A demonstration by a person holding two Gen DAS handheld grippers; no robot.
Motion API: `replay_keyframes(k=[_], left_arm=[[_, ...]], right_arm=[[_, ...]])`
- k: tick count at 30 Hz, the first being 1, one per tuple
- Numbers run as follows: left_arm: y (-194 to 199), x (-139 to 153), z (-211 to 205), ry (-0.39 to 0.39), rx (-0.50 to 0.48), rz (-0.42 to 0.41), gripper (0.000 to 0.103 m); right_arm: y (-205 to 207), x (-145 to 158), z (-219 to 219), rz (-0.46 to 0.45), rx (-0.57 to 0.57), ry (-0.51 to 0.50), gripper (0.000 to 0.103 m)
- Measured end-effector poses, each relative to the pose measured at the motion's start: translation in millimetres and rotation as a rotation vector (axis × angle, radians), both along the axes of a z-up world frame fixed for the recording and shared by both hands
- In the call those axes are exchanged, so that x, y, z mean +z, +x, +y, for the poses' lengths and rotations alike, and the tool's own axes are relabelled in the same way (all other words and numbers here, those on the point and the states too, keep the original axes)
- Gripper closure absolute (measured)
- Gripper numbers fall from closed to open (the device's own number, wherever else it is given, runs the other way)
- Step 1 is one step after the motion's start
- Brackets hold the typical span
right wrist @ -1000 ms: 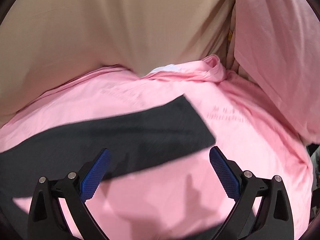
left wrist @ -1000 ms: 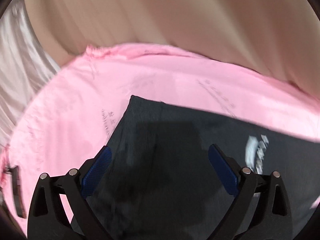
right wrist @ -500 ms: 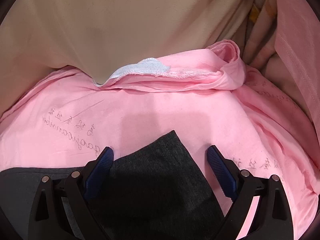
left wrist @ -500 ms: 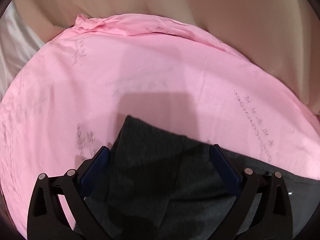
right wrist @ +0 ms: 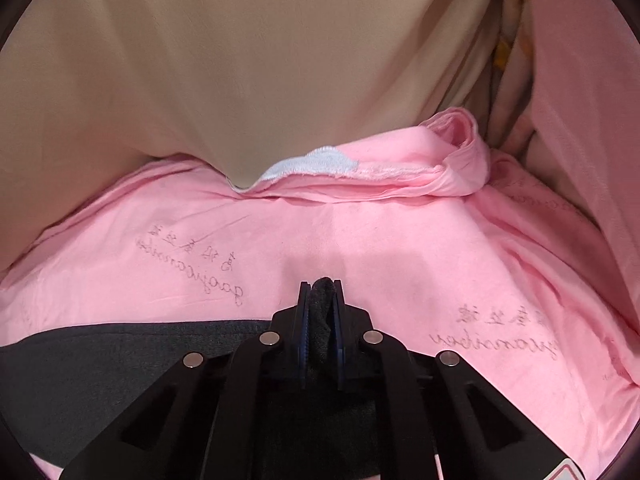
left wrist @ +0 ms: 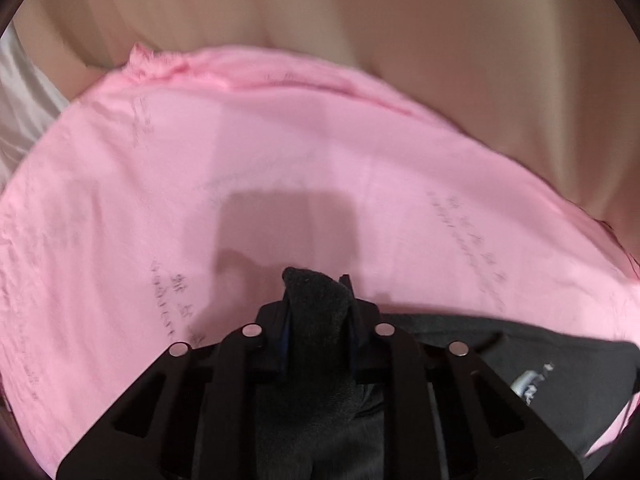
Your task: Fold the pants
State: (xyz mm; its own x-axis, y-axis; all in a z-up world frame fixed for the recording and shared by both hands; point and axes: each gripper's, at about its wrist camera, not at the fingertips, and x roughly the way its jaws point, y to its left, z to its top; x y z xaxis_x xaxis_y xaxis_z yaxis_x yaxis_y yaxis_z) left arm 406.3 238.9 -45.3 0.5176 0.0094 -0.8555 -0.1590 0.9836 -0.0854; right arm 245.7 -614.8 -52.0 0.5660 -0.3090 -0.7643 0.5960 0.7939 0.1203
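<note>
Dark grey pants (left wrist: 496, 344) lie on a pink sheet (left wrist: 280, 160). In the left wrist view my left gripper (left wrist: 318, 292) is shut on a bunched corner of the pants, which sticks up between the blue pads. A white label (left wrist: 528, 384) shows on the pants at the right. In the right wrist view my right gripper (right wrist: 322, 292) is shut on another corner of the pants (right wrist: 140, 344), with a small tuft of cloth between the pads. The rest of the pants stretches left under the gripper.
The pink sheet (right wrist: 400, 248) carries grey embroidered lettering (right wrist: 192, 272) and is rumpled at its far edge (right wrist: 452, 160). A beige cloth (right wrist: 260, 60) hangs behind it. A pink pillow (right wrist: 580, 80) stands at the right.
Both grippers were open over the pants' corners. They came down and closed, and each now pinches a corner of the dark cloth.
</note>
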Motion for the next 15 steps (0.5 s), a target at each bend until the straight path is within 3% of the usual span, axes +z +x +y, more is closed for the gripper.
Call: replay_keyframes(k=[5,10,15], left_arm=[[-49,51,-1,-0.028,-0.032,-0.114,0.086],[-122,95,-1,-0.047,-0.09,-0.212,0.086],[-191,110,12,-0.047,-0.094,-0.243,0.086]], right_arm=[[-35,40,1,-0.084,0.008,-0.018,0.095],[-89,85,37,-0.163,0.035,-0.051,0.095],[-157,103,59,-0.209,0.037,-0.07,0.095]])
